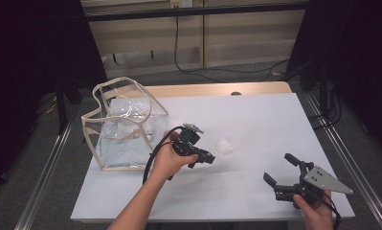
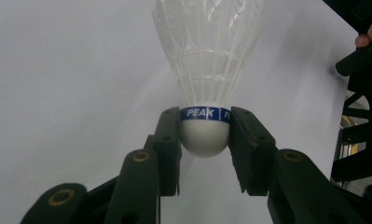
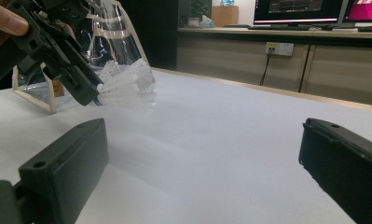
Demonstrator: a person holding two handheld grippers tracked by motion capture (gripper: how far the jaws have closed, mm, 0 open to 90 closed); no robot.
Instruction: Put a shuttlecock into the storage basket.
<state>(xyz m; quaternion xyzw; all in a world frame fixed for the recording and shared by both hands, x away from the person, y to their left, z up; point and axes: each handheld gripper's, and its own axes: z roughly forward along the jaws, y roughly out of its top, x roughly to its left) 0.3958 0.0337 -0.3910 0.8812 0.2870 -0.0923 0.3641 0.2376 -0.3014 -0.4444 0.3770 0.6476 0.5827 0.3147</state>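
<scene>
Left gripper view had it: the left gripper (image 2: 204, 135) was clamped on the shuttlecock (image 2: 206, 84) at its white cork, feathers pointing to twelve o'clock over the white table (image 2: 58, 93). From the high view, the bird sat mid-table, the clear bag (image 1: 124, 124) at nine o'clock. The right gripper (image 1: 283, 168) gaped wide, holding nothing.

clear bag (image 1: 124, 125), white table (image 1: 255, 120), monitors (image 3: 295, 10)
</scene>
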